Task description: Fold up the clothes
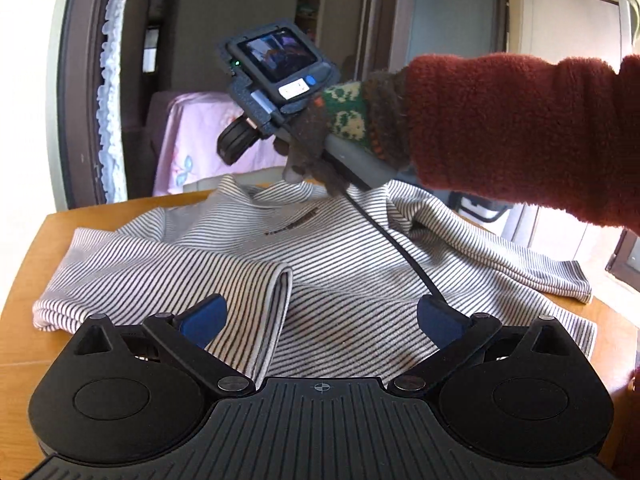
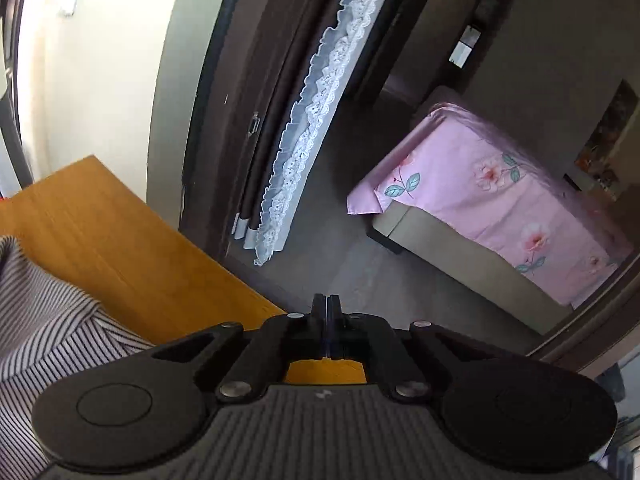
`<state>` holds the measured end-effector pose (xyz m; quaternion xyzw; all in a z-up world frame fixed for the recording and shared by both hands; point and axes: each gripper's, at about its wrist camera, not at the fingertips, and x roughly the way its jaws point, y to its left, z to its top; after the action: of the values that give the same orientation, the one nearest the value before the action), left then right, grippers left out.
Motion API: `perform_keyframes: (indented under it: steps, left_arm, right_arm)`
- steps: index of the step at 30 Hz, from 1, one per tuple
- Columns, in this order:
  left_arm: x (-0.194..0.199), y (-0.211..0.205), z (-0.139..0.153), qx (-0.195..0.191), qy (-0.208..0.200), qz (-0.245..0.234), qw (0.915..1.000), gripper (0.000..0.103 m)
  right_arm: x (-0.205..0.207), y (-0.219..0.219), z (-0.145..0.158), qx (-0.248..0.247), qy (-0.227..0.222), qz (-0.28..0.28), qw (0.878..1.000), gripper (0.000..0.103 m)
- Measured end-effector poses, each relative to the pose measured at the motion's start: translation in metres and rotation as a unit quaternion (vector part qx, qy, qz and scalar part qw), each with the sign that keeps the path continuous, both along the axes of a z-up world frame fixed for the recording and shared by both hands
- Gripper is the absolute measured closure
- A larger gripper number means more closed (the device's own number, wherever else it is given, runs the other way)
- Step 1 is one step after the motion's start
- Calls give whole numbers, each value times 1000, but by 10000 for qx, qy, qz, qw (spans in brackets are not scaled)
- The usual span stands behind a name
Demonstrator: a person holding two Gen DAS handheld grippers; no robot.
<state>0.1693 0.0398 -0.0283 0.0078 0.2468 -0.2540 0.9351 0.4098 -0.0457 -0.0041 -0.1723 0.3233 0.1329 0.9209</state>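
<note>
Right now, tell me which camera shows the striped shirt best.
The left wrist view: the striped shirt lies spread across the wooden table, collar and one folded sleeve visible. The right wrist view catches only a rumpled corner at its left edge.

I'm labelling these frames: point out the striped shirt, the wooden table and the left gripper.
striped shirt (image 1: 340, 240): left wrist view, chest panel.
wooden table (image 2: 120, 232): right wrist view, bare top.
left gripper (image 1: 320, 316): left wrist view, between fingertips.

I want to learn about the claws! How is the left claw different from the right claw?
The left claw is wide open; the right claw is shut tight on nothing. The left claw hovers over the striped shirt; the right claw points past the table edge toward the floor. Both are black.
</note>
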Motion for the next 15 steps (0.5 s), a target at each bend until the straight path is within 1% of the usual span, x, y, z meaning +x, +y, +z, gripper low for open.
perform_keyframes:
  steps: [2,4,6,7,8,10,11,13,14,15]
  left_arm:
    - [-3,0,1,-40,52,154,9999,0]
    - [-2,1,2,-56,59,185,9998,0]
    - [-2,-1,2,-27,42,237,9997,0]
    - [-2,-1,2,-18,40,256,9997,0]
    - [0,-1,3,-24,26,288,9996,0]
    - [2,0,4,-37,-4,349,9994,0]
    - [3,1,4,-51,-11,344,9994,0]
    - [4,1,5,-80,-23,334,9994,0]
    - [5,2,5,-97,3,337,9994,0]
    - [5,2,5,-113,29,339,9994,0]
  right_arm:
    - [-21,-34,21,716,110,-6,9974,100]
    - [-65,-73,38,1115,132,-161,9935,91]
    - [-114,-122,50,1479,173,-454,9878,66]
    - [-140,-150,52,1649,226,-740,9833,64]
    - [-168,-181,50,1840,308,-1121,9760,63]
    - [-223,-235,43,2196,443,-1892,9560,63]
    - [-252,-258,39,2355,496,-2278,9435,64]
    - [-302,-294,27,2832,680,-2905,9115,64]
    - [-324,-306,22,3126,839,-3172,8914,64]
    - [-342,-312,14,3340,981,-3374,8746,64]
